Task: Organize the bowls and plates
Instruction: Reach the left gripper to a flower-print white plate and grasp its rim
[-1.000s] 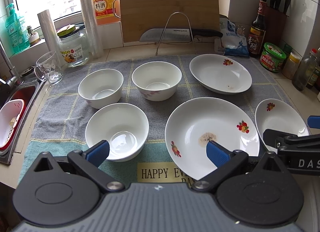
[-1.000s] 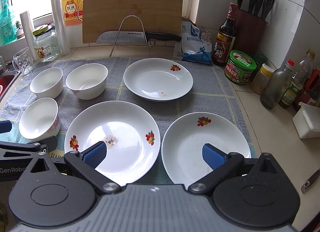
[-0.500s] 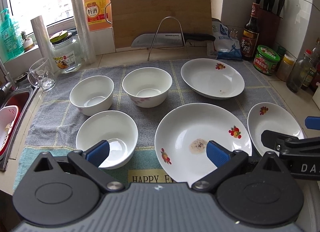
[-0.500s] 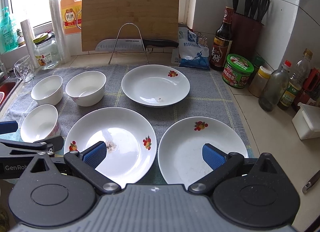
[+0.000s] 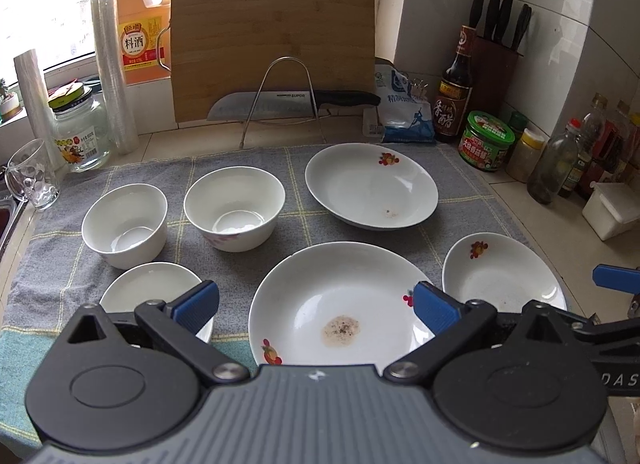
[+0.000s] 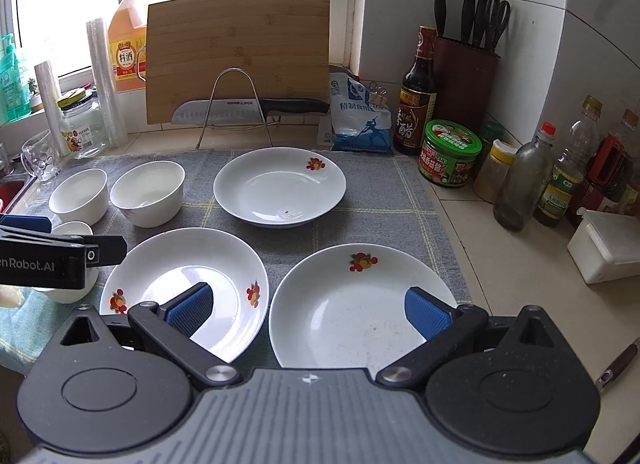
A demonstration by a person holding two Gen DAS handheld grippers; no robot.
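Landmark: we place everything relative to the large plate [image 5: 340,304], the white one with fruit decals and a brown speckled stain at its centre, near the front edge of the grey checked towel [image 5: 296,179].
Left gripper [image 5: 316,308]: we see its blue pads spread wide apart above the large plate's near half, holding nothing.
Right gripper [image 6: 306,312]: we see its jaws equally wide, empty, hovering above the gap between the large plate and its right-hand neighbour.
Right plate [image 6: 360,304]: a smaller white plate just right of the large plate, near it but not touching, with one fruit decal on its far rim.
Far plate [image 5: 372,187]: a deep white plate beyond the large plate and apart from it, with a small dark speck inside.
Near bowl [image 5: 148,292]: a white bowl just left of the large plate, partly hidden behind the left gripper's pad.
Middle bowl [image 5: 234,207]: a white bowl beyond the large plate and to its left, upright, with a faint floral mark low on its side.
Left bowl [image 5: 126,223]: a white bowl further left than the middle bowl, close beside it; we cannot tell whether they touch.
Cutting board [image 5: 272,43]: a bamboo board standing upright well beyond the large plate, a knife [image 5: 292,103] resting in the wire rack before it.
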